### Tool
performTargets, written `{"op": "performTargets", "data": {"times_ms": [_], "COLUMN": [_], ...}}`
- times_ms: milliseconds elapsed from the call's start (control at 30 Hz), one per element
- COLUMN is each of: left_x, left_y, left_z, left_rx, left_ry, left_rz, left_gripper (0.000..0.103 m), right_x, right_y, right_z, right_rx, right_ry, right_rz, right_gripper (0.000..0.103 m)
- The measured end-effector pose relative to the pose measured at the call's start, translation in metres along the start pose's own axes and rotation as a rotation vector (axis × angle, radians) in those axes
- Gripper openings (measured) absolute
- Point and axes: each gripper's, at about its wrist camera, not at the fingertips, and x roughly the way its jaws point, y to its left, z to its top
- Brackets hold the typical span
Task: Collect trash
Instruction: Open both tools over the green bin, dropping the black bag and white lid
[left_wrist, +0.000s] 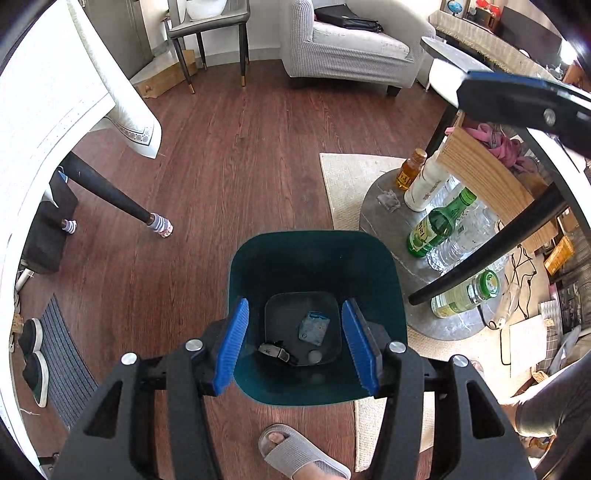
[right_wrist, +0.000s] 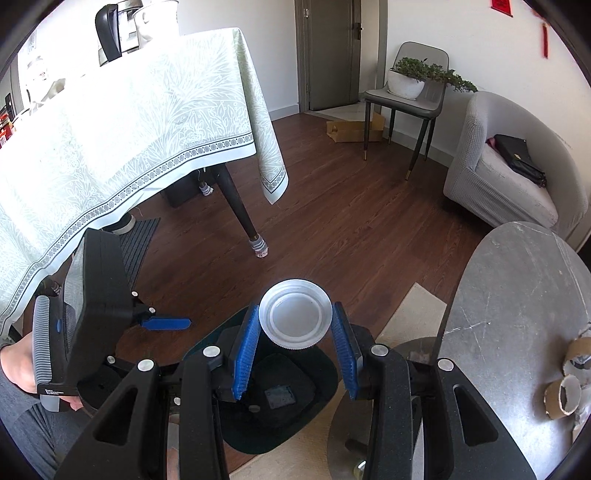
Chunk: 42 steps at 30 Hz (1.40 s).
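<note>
A dark green trash bin (left_wrist: 391, 295) stands on the wood floor, with a blue wrapper (left_wrist: 313, 328), a dark item and a small white ball in its bottom. My left gripper (left_wrist: 295, 347) hangs open and empty right above the bin. My right gripper (right_wrist: 295, 347) is above the same bin (right_wrist: 321, 398), with a clear plastic cup (right_wrist: 293, 319) between its fingers. The left pad (right_wrist: 245, 350) touches the cup; a small gap shows at the right pad. The left gripper also shows in the right wrist view (right_wrist: 166, 324).
A low grey round table (left_wrist: 388, 225) beside the bin holds several bottles (left_wrist: 436, 225) and crumpled paper (left_wrist: 388, 199). A grey tabletop (right_wrist: 517, 314) carries cardboard tubes (right_wrist: 561, 395). A clothed dining table (right_wrist: 129, 129), chair (right_wrist: 410, 99), sofa (right_wrist: 509, 166) and my slippered foot (left_wrist: 295, 454) are around.
</note>
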Motion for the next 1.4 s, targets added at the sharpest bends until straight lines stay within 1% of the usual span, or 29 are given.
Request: {"op": "performTargets", "data": {"times_ms": [267, 400, 567, 700, 767, 833, 967, 1033, 1100, 1167, 1400], "left_x": [-0.024, -0.04, -0.057, -0.07, -0.077, -0.083, -0.09, -0.092, -0.094, -0.099, -0.118], "left_y": [0.015, 0.023, 0.032, 0.035, 0.036, 0.035, 0.033, 0.032, 0.032, 0.032, 0.033], "left_z": [0.003, 0.006, 0.011, 0.015, 0.018, 0.02, 0.023, 0.025, 0.027, 0.029, 0.033], "left_rx": [-0.046, -0.08, -0.123, -0.153, -0.166, -0.17, -0.176, -0.182, -0.185, -0.188, -0.213], "left_ry": [-0.063, -0.111, -0.171, -0.209, -0.233, -0.253, -0.279, -0.285, -0.291, -0.307, -0.37], "left_rz": [-0.006, -0.02, -0.036, -0.048, -0.057, -0.066, -0.073, -0.076, -0.08, -0.083, -0.098], "left_gripper": [0.056, 0.056, 0.049, 0.043, 0.042, 0.039, 0.039, 0.039, 0.039, 0.039, 0.039], "right_x": [0.021, 0.035, 0.052, 0.068, 0.074, 0.081, 0.094, 0.098, 0.1, 0.101, 0.096], "right_y": [0.009, 0.011, 0.013, 0.013, 0.015, 0.016, 0.021, 0.022, 0.025, 0.026, 0.027], "right_z": [-0.008, -0.013, -0.022, -0.033, -0.038, -0.041, -0.046, -0.049, -0.052, -0.053, -0.055], "right_rx": [0.002, 0.01, 0.013, 0.013, 0.011, 0.009, -0.001, -0.008, -0.02, -0.02, -0.028], "right_ry": [0.044, 0.076, 0.112, 0.16, 0.177, 0.193, 0.224, 0.242, 0.254, 0.262, 0.263], "right_rz": [0.019, 0.03, 0.039, 0.041, 0.043, 0.05, 0.056, 0.069, 0.053, 0.062, 0.066], "right_gripper": [0.04, 0.04, 0.04, 0.04, 0.04, 0.04, 0.04, 0.043, 0.056, 0.059, 0.06]}}
